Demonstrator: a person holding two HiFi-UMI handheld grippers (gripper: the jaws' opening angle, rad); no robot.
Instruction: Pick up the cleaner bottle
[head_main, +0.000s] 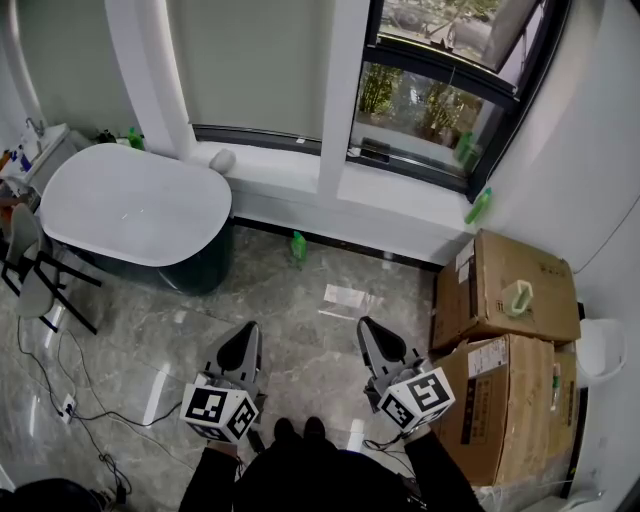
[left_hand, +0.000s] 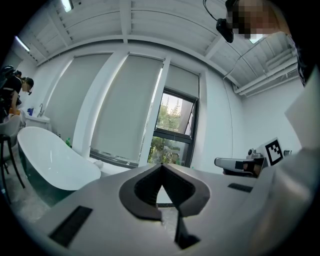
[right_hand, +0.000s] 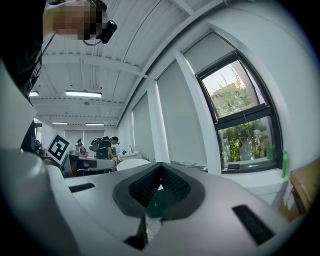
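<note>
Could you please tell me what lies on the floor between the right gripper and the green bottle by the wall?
In the head view, a white sheet of paper lies on the marble floor between the right gripper and the green bottle.

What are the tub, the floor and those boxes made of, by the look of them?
The tub: glossy white with a smooth curved rim, probably acrylic or enamel. The floor: polished grey stone or marble-look tile, veined and reflecting light. The boxes: matte brown cardboard, with labels stuck on.
</note>
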